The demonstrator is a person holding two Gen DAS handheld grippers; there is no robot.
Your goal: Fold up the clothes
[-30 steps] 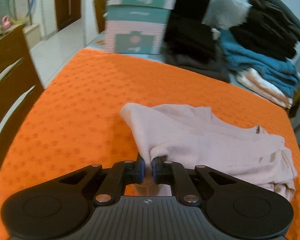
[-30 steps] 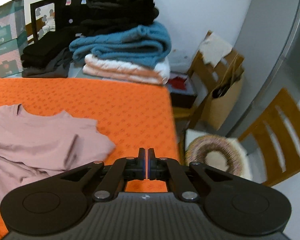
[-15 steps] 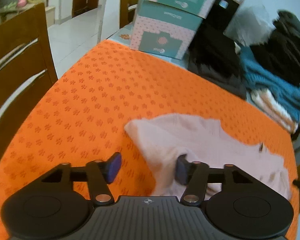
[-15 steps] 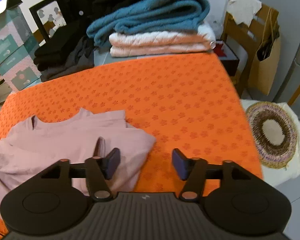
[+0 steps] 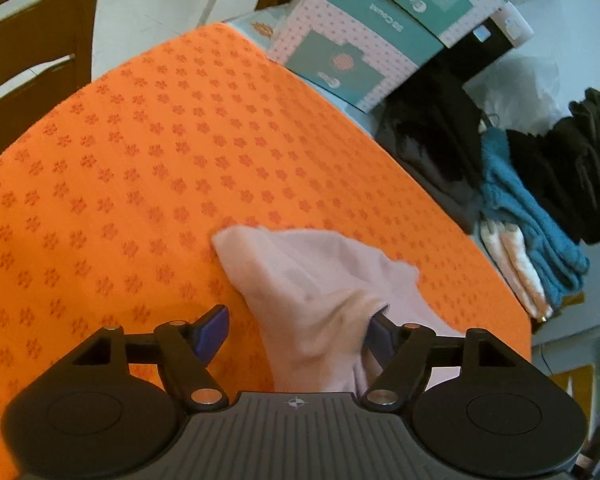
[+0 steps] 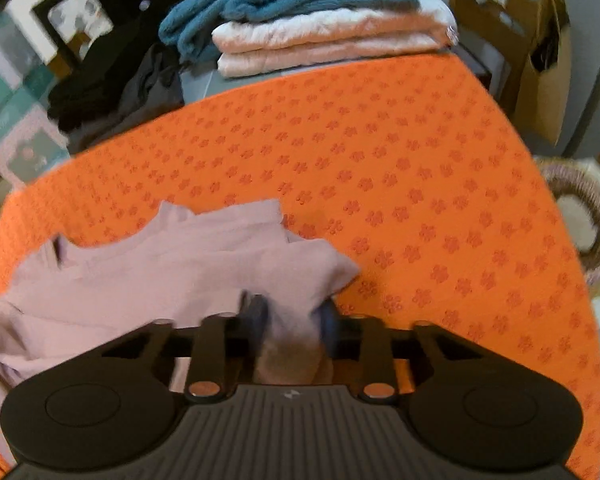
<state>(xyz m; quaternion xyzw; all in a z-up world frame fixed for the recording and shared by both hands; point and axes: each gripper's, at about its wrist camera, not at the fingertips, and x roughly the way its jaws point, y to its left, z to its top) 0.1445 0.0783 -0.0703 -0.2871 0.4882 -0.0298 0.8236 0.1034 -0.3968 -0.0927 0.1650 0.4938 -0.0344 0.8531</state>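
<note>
Lying crumpled, pink shirt [image 6: 172,276] sits between both spread tools.

Bare orange cloth [image 6: 420,168] lies open right of the pink shirt [image 6: 180,264]; folded clothes [image 6: 324,28] and boxes [image 5: 364,40] block the far edge.

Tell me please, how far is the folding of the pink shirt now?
Done: folded clothes are stacked at the far table edge. In hand: the pink shirt lies crumpled on the orange cloth, no fold visible. The left gripper is open with fabric between its fingers; the right gripper is open around the shirt's right corner. Left: grip, spread flat, then make every fold.
</note>
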